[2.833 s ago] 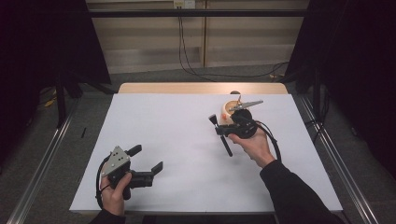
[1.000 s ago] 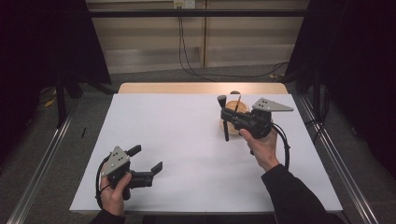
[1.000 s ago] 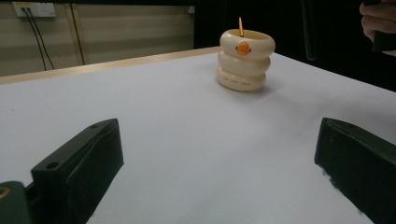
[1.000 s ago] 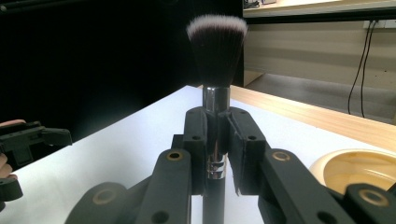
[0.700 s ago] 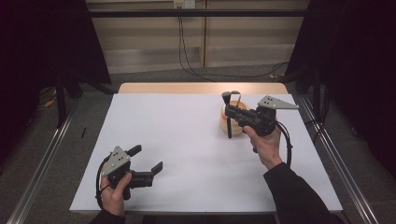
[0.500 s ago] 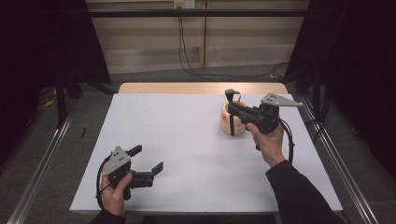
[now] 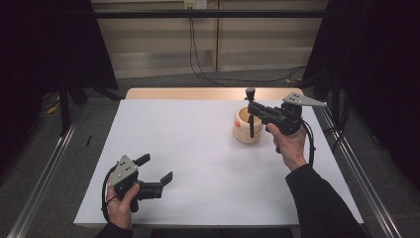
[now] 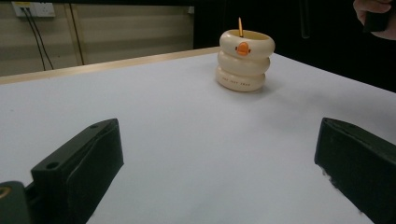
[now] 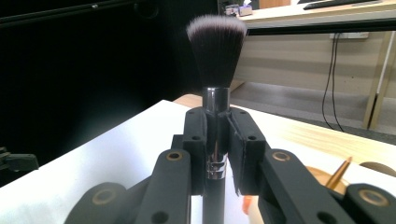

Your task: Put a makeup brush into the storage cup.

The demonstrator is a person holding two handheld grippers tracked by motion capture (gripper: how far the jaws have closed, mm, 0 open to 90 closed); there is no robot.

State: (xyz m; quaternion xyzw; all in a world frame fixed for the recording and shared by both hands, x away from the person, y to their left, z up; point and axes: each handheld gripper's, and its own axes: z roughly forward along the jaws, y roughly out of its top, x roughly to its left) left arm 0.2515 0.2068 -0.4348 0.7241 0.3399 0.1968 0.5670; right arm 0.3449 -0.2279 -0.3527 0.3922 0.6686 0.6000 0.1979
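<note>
My right gripper (image 7: 253, 110) (image 9: 216, 140) is shut on a black makeup brush (image 7: 251, 119) (image 9: 216, 56), held upright with its bristles up. The brush's handle hangs down over the cream ringed holder (image 7: 248, 126) (image 8: 243, 59) at the table's far right. A thin orange stick (image 8: 240, 27) (image 9: 340, 173) stands in that holder. My left gripper (image 7: 155, 169) (image 8: 219, 182) rests low near the front left corner, its jaws wide apart with nothing between them, pointed toward the holder.
The table top (image 7: 198, 148) is a white sheet with a bare wooden strip (image 7: 188, 93) along its far edge. Metal rails (image 7: 44, 173) run along both sides. Cables hang down the back wall (image 7: 193, 44).
My right gripper has carried the brush to the right and toward the back, from left of the holder to above it. The left gripper has stayed put.
</note>
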